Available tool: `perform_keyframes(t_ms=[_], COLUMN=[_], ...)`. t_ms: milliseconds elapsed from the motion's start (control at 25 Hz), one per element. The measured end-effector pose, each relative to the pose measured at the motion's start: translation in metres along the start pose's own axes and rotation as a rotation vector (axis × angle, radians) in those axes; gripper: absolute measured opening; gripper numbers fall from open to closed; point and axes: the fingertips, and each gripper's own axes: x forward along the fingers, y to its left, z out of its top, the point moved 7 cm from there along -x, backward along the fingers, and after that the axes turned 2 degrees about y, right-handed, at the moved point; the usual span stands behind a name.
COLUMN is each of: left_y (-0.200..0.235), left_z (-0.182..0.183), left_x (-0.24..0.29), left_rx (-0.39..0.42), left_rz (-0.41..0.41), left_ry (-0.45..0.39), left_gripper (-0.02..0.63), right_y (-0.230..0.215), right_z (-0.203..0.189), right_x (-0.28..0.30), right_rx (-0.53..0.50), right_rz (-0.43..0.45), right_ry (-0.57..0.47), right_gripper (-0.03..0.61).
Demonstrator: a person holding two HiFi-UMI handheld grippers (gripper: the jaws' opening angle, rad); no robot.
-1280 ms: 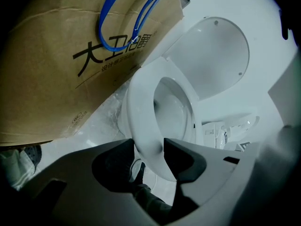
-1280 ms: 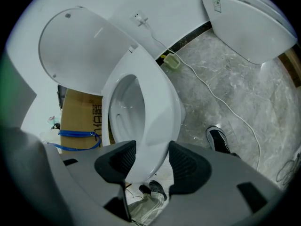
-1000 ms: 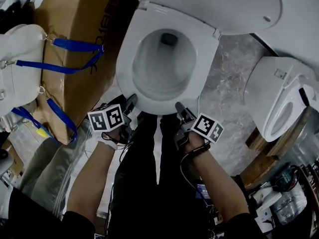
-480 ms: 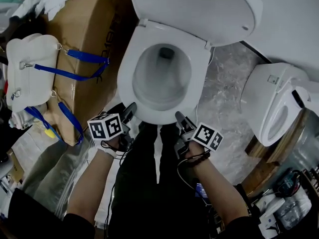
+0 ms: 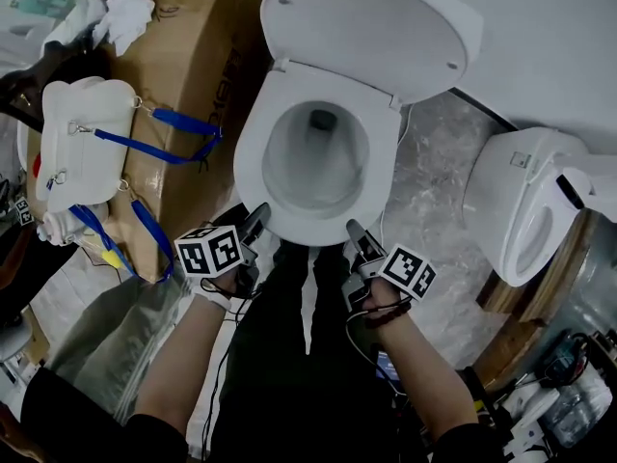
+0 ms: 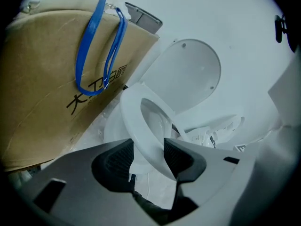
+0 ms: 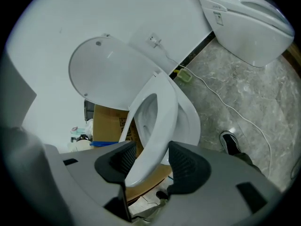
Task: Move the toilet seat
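Note:
A white toilet seat [image 5: 253, 152] rings the bowl in the head view, with the open lid [image 5: 371, 27] leaning back behind it. My left gripper [image 5: 258, 215] is at the seat's front left edge and my right gripper [image 5: 355, 231] at its front right. In the left gripper view the seat rim [image 6: 136, 126] sits between the two pads of my left gripper [image 6: 148, 157], which is shut on it. In the right gripper view the seat [image 7: 162, 121] stands tilted up off the bowl [image 7: 190, 121], with my right gripper [image 7: 153, 161] shut on its front edge.
A tall cardboard box [image 5: 183, 75] stands close on the toilet's left, with a white bag on blue straps [image 5: 82, 143] against it. A second white toilet [image 5: 521, 210] sits at the right. A cable [image 7: 221, 98] runs across the marble floor, near the person's shoe [image 7: 229, 142].
Both grippers have risen with the seat's front edge held in them, and the seat has tilted up off the bowl. The head view has shifted a little.

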Motion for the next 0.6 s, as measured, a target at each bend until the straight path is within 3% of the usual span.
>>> perform_keyframes(t_ms=[600], left_y=[-0.040], left_z=[0.031], left_x=[-0.029], left_rx=[0.007], left_rz=[-0.056], left_ry=[-0.064], left_gripper=[0.198], right_y=[0.040], right_z=[0.017], right_x=[-0.033], right_rx=[0.045], right_rz=[0.093], right_ry=[-0.096], right_gripper=[0.236])
